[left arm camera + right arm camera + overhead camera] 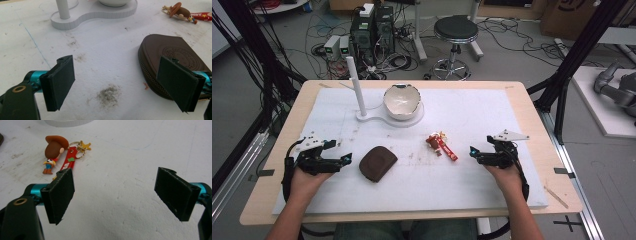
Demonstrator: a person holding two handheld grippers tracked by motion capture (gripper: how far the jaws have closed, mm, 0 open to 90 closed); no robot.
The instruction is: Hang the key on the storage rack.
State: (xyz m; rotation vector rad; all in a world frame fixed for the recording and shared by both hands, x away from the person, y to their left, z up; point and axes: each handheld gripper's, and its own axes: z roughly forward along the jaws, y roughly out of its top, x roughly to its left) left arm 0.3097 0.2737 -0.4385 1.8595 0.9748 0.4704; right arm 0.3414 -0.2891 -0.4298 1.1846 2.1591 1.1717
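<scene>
Resting low over the worktop [522, 107], both grippers lay wide with nothing between their fingers.

The left gripper [346, 159] sat near the worktop's left edge, toward the front, its fingers [61, 81] spread wide and bare; the brown zip pouch [377, 163] lay flat just beside its tip, toward the middle of the worktop, apart from the fingers in the high view. The right gripper [473, 151] sat near the right edge, its fingers [62, 195] likewise wide and empty. The cowboy figure keychain [440, 144] with its red strap lay on the white sheet near that gripper's tip, not touching. A white bowl [401, 101] on a stand with an upright post [355, 82] stood toward the back edge.
</scene>
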